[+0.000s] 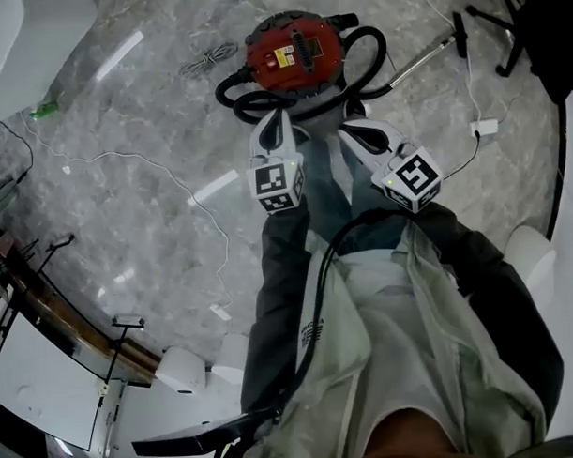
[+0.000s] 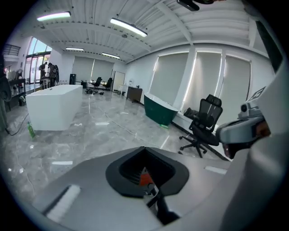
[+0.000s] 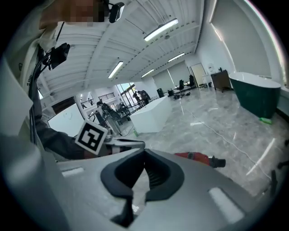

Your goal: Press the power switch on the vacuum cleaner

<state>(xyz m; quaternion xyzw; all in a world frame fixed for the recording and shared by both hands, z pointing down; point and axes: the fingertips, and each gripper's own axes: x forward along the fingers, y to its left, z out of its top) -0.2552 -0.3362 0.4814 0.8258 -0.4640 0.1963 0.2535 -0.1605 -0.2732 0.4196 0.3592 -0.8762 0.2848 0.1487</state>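
Vacuum cleaner (image 1: 292, 51), red and round-bodied, sits on the marble floor just ahead of the person's feet in the head view, with its black hose (image 1: 370, 65) looped round it and the metal wand (image 1: 421, 59) trailing off to the right. The left gripper (image 1: 279, 117) and right gripper (image 1: 347, 129) hang above its near side, both pointing down at it and neither touching it, so the press is not yet made. I cannot pick out the switch on top. A coiled cable (image 1: 208, 59) lies to the left, a white adapter (image 1: 485, 127) and an office chair (image 1: 533, 27) to the right; nothing blocks the way down. In the left gripper view the jaws are together on nothing, with a scrap of the red body showing between the pads, and a white bathtub (image 2: 52, 106) stands across the hall. In the right gripper view the jaws likewise meet at the tips, empty; the left gripper's marker cube (image 3: 91, 136) shows beside them.
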